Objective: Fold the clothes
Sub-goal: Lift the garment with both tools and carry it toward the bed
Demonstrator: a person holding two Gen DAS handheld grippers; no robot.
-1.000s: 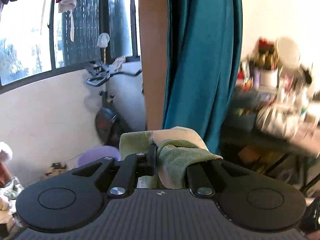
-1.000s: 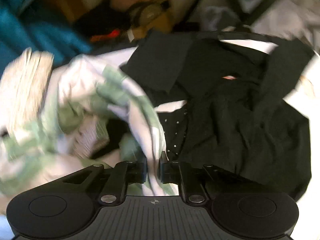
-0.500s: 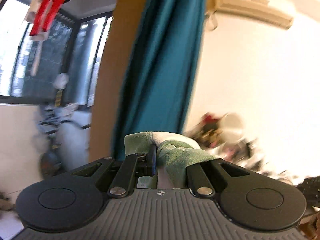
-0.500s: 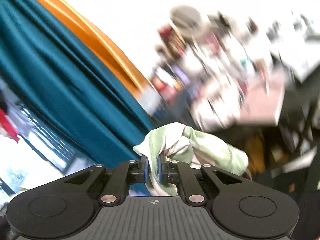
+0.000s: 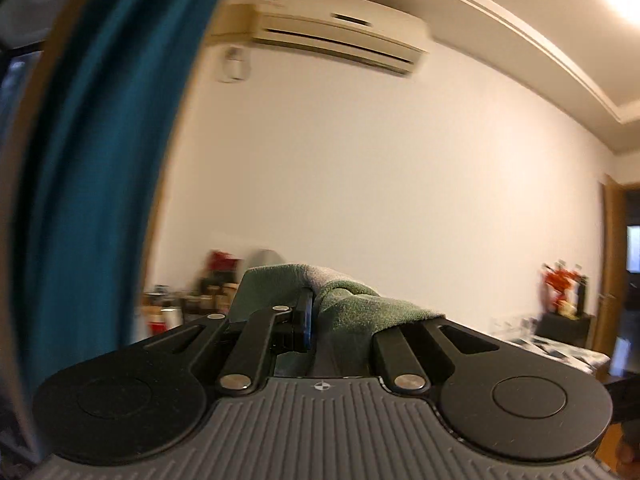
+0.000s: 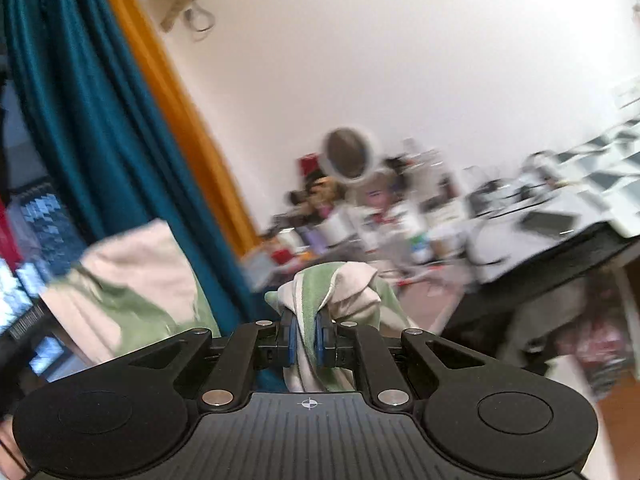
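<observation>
My left gripper (image 5: 320, 320) is shut on a green and white garment (image 5: 352, 308); the cloth bunches over the jaws and hides the right finger. It is raised high and faces the white wall. My right gripper (image 6: 307, 338) is shut on the same kind of green and white garment (image 6: 340, 284), pinched between the blue pads (image 6: 292, 340). More of this cloth (image 6: 132, 280) hangs at the left of the right wrist view. The rest of the garment is hidden below both cameras.
A teal curtain (image 5: 80, 160) with an orange edge (image 6: 172, 100) hangs at the left. An air conditioner (image 5: 340, 36) is high on the wall. A cluttered table (image 6: 400, 216) with a round mirror (image 6: 346, 154) stands ahead. A doorway (image 5: 628, 260) is at far right.
Both grippers have swung upward with the garment. The left view went from the window and exercise bike to the wall and ceiling. The right view went from the black clothes pile to the room.
</observation>
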